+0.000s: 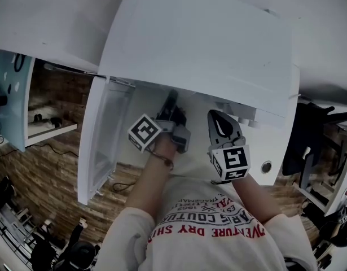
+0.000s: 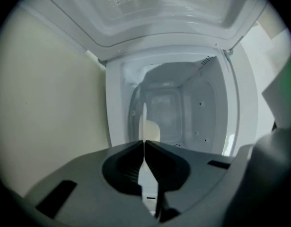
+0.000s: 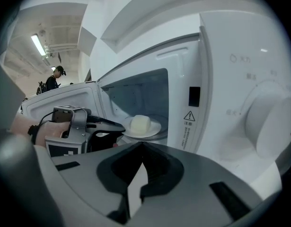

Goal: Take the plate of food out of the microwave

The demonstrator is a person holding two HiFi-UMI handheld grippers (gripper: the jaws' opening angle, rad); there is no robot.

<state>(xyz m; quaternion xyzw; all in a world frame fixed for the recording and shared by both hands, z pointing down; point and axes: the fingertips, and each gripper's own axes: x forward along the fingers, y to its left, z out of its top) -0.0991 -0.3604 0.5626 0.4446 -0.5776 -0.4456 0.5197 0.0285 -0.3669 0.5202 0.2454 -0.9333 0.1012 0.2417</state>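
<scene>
light: dim, flat — edges: fisheye vignette — foreground: soft blur

Brown plank floor [image 1: 46,176], pale wall [image 2: 46,108], ceiling strip light [image 3: 39,45]

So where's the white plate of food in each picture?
Head view: not visible; the white microwave top hides it.
Left gripper view: centre, edge-on, round white plate in the left gripper.
Right gripper view: plate centre, at the microwave's mouth.
Shared landmark: open white door.

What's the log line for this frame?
door open | left gripper shut on plate rim | food on plate | plate at microwave mouth | right gripper shut, empty
</scene>
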